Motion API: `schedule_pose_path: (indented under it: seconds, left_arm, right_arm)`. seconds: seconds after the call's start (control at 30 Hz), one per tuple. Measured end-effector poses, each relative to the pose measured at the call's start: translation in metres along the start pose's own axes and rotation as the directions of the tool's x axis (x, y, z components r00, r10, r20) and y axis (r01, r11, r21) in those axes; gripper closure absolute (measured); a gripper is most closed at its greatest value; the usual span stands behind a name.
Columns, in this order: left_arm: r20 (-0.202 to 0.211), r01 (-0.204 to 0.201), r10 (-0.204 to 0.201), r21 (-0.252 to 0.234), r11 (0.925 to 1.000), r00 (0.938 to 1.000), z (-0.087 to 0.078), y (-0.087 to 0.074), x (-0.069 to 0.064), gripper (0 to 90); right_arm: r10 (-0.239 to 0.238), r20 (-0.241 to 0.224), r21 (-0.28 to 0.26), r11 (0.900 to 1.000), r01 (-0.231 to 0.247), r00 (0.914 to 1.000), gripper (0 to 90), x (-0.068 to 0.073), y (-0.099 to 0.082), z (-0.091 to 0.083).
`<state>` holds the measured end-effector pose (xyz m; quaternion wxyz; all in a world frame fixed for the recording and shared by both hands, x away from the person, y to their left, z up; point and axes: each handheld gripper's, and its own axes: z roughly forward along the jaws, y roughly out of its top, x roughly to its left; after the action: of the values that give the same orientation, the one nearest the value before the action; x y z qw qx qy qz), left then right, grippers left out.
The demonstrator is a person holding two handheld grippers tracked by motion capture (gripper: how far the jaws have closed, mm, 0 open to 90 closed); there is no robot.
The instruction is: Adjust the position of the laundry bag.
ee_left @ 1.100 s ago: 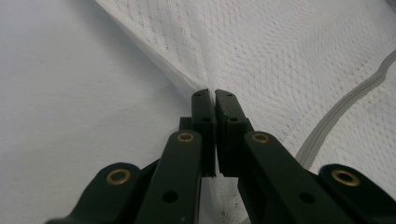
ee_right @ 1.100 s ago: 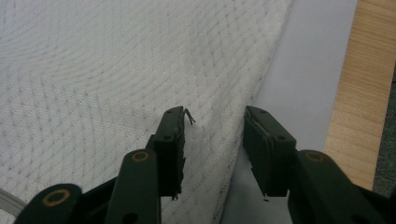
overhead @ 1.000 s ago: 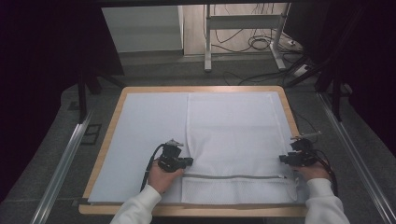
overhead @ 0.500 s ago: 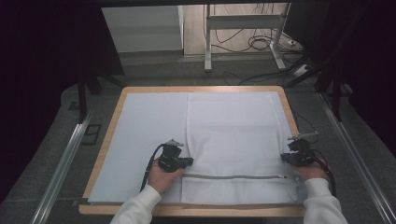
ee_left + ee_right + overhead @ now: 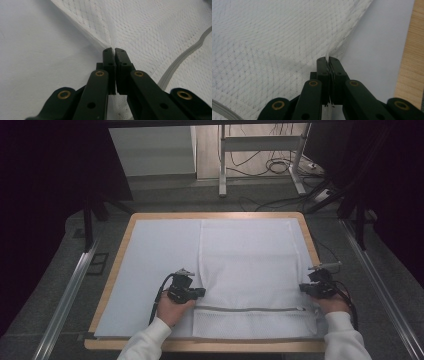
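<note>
Mesh laundry bag [image 5: 250, 265], flat, both grippers pinching edges

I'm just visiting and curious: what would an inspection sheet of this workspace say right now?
Surface: wooden-edged table under a white sheet.
Job's things: white mesh laundry bag lying flat, grey zipper near the front.
Clutter: nothing seen.
Grippers: left gripper shut on the bag's left edge; right gripper has just closed on its right edge.
Cables: loose cables on the floor behind.
Surroundings: metal frame legs, dark curtains.
</note>
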<state>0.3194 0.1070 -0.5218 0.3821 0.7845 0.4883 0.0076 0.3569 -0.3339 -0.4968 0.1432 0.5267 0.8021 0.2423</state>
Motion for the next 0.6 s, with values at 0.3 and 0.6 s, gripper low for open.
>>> schedule_pose_path:
  seconds: [0.3,0.6]
  left_arm:
    - [-0.005,0.012,-0.012,-0.011,0.9999,0.9999,-0.007,-0.002,0.007,88.6]
    - [-0.016,0.029,-0.03,-0.025,0.9993,0.9994,-0.018,-0.006,0.017,88.6]
  right_arm:
    - [-0.01,-0.017,-0.014,0.9999,0.01,0.9998,87.3,0.007,0.002,0.004]
    - [-0.02,-0.034,-0.022,0.9996,0.019,0.9992,87.4,0.016,0.007,0.007]
